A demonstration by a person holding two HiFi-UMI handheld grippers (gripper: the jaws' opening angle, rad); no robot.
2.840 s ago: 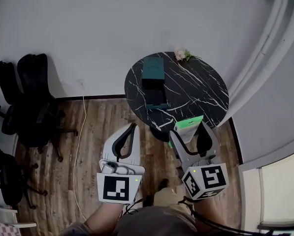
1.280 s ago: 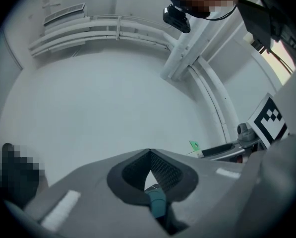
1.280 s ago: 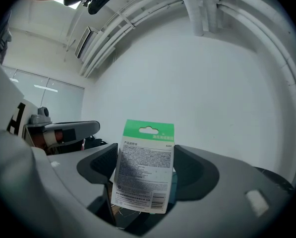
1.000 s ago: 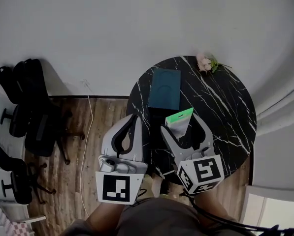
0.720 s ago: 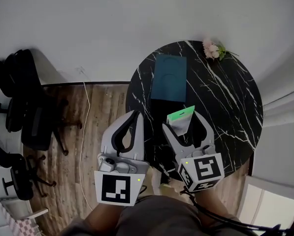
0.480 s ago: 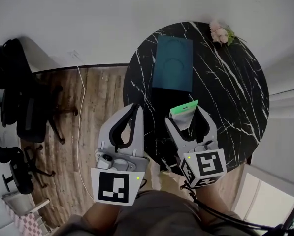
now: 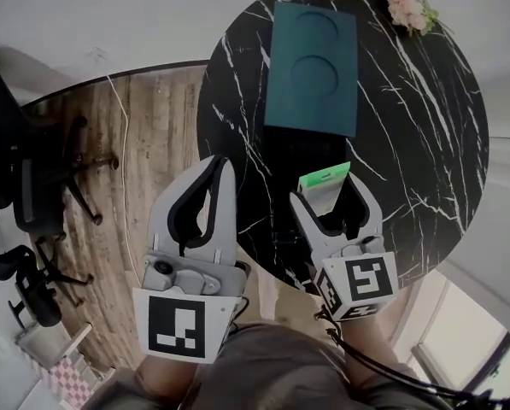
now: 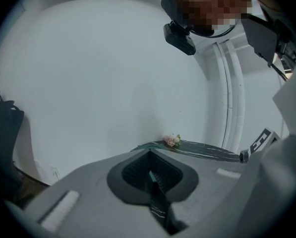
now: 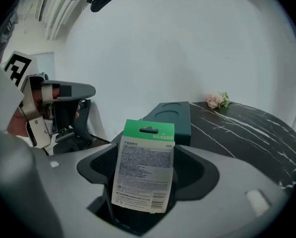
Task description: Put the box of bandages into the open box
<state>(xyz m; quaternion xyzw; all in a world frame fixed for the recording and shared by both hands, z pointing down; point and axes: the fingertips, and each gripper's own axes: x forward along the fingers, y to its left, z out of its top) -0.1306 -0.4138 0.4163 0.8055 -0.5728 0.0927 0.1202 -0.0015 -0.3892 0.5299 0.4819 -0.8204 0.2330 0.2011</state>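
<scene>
The bandage box (image 7: 325,193), white with a green hang-tab top, stands upright between the jaws of my right gripper (image 7: 327,205), which is shut on it over the round black marble table (image 7: 425,143). In the right gripper view its printed back (image 9: 144,165) faces the camera. Beyond it lies the teal box (image 7: 311,56), a flat teal panel with two round recesses, with a dark area along its near edge. The teal box (image 9: 170,115) sits just past the bandage box. My left gripper (image 7: 213,178) hovers at the table's left edge, shut with nothing in it (image 8: 152,182).
Pink flowers (image 7: 408,8) lie at the table's far right rim, also visible as flowers (image 9: 216,100) and flowers (image 8: 171,140). Black office chairs (image 7: 32,169) and a white cable (image 7: 125,135) are on the wooden floor to the left. A white wall runs behind the table.
Both grippers have come forward over the table, and the teal box now lies much closer ahead of the right gripper. The bandage box stays held; the left gripper stays shut.
</scene>
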